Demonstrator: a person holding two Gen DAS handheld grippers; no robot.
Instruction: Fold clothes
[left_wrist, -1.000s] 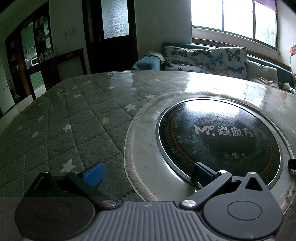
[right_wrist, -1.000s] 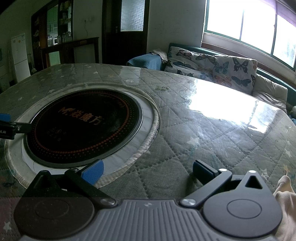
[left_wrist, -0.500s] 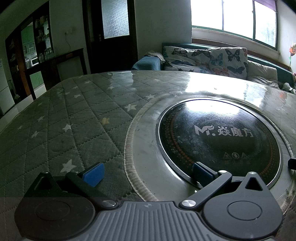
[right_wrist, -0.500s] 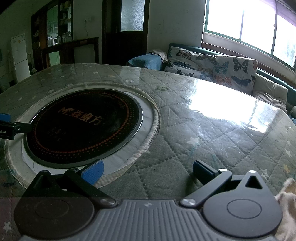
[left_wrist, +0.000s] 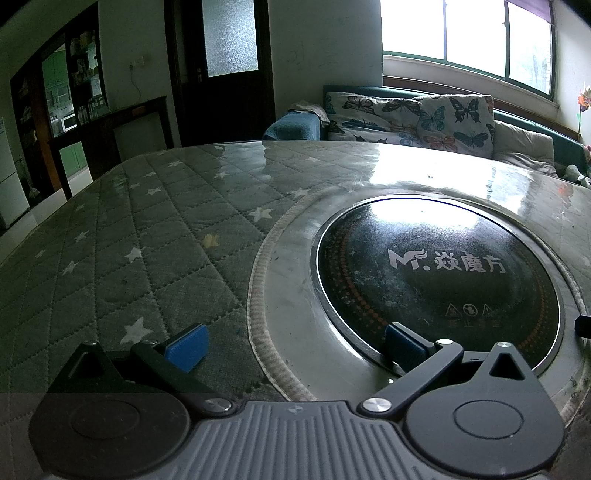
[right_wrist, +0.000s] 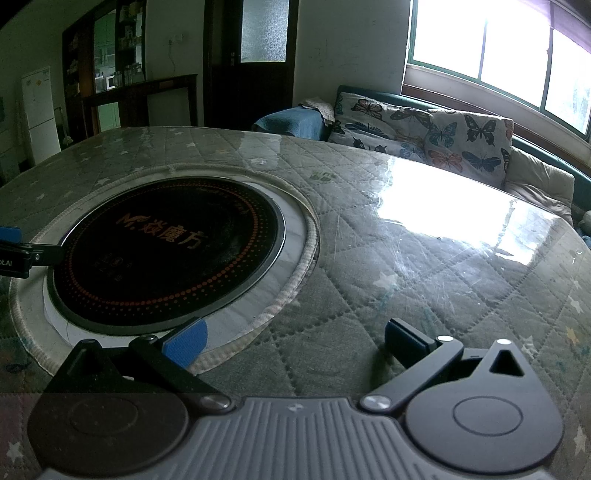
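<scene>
No garment shows in either view. My left gripper (left_wrist: 295, 345) is open and holds nothing; it hovers low over the near side of the table, its blue pads (left_wrist: 186, 347) straddling the rim of the black round cooktop (left_wrist: 439, 277). In the right wrist view my right gripper (right_wrist: 295, 343) is open too, nothing between its fingers, over the quilted green star-patterned table cover (right_wrist: 406, 266) to the right of the cooktop (right_wrist: 166, 251). A part of the left gripper (right_wrist: 14, 254) pokes in at the left edge of that view.
The round table (left_wrist: 129, 240) has a glossy clear sheet over the quilted cover. A sofa with butterfly cushions (left_wrist: 417, 118) stands behind it under the window. A dark door (left_wrist: 221, 70) and shelves (left_wrist: 77, 96) are at the back left, a white fridge (right_wrist: 38, 114) further left.
A cream cloth at the lower right edge of the right wrist view has slipped out of sight. Both grippers stay where they were, open.
</scene>
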